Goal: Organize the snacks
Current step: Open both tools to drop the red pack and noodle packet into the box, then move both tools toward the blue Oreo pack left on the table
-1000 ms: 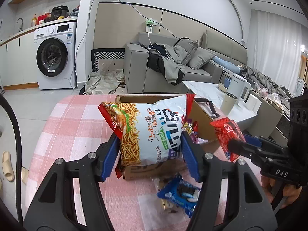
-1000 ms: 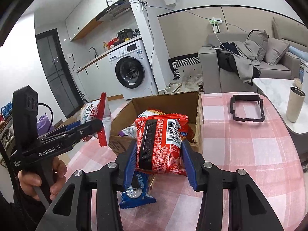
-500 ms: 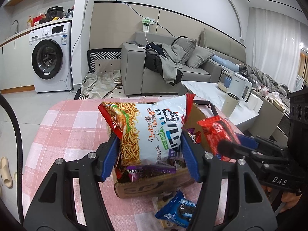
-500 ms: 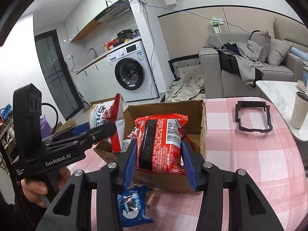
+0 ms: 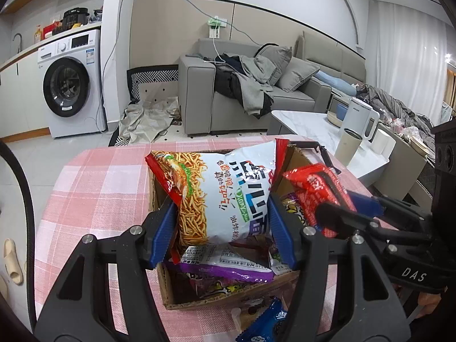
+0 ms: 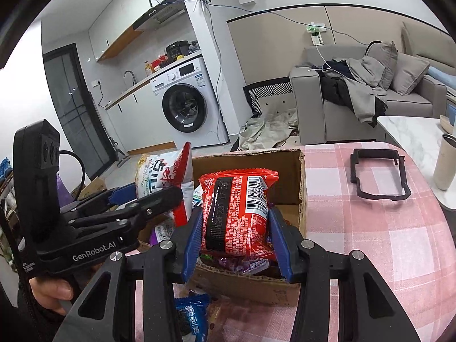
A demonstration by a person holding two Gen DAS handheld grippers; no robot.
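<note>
Noodles — the white noodle bag (image 5: 225, 196) sat clamped in the left gripper (image 5: 222, 228), while the right gripper (image 6: 235, 233) pinched the red snack packet (image 6: 236, 211) — both held above the cardboard box (image 6: 285, 171) on the checked tablecloth (image 6: 384, 228).

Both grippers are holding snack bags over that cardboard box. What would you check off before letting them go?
1. Left gripper firmly shut on the noodle snack bag: ok.
2. Right gripper firmly shut on the red snack packet: ok.
3. Both bags above the open cardboard box, not over the pink checked tablecloth: ok, as far as these views show.
4. Room in the box: cannot tell; purple packets already lie in it, while the far right corner looks bare.
5. The two grippers clear of each other: ok, close but not touching.
6. Nothing left outside the box: not ok; a blue cookie packet lies on the cloth in front of it.
</note>
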